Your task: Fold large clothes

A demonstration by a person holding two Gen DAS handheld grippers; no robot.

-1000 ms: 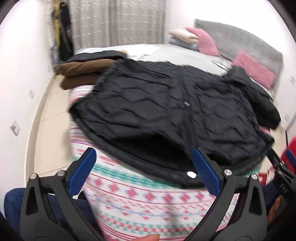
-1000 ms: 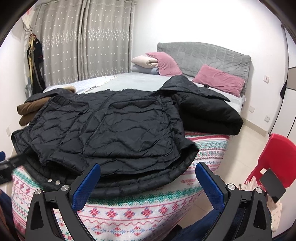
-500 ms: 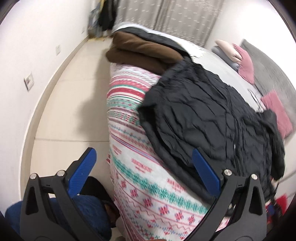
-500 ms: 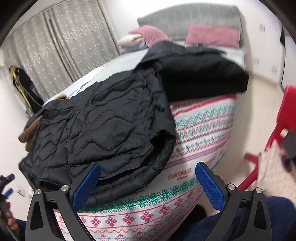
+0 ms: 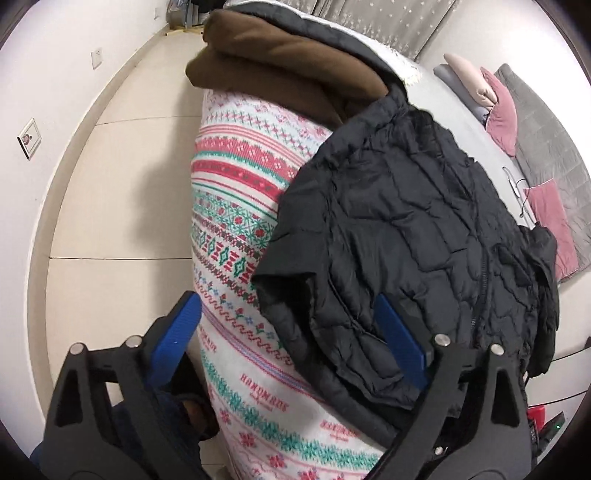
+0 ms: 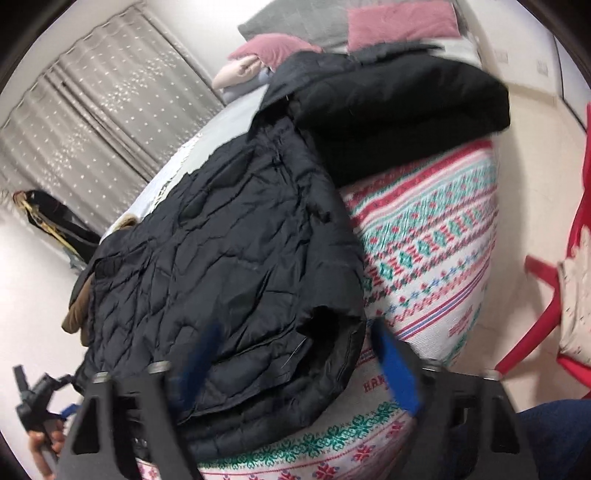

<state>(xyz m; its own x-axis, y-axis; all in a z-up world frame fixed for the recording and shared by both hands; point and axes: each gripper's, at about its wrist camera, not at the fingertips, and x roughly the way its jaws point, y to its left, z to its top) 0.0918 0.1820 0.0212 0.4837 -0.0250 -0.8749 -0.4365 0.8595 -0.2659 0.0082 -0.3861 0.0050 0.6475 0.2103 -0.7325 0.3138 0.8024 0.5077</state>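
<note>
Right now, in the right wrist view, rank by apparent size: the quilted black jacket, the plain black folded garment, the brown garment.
1. Quilted black jacket, largest, though nearest the camera.
2. Plain black folded garment.
3. Brown garment, mostly hidden behind the jacket.

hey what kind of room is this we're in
Most likely a bedroom: a bed with a patterned cover, pink pillows against a grey padded headboard, and long curtains behind it.
</note>
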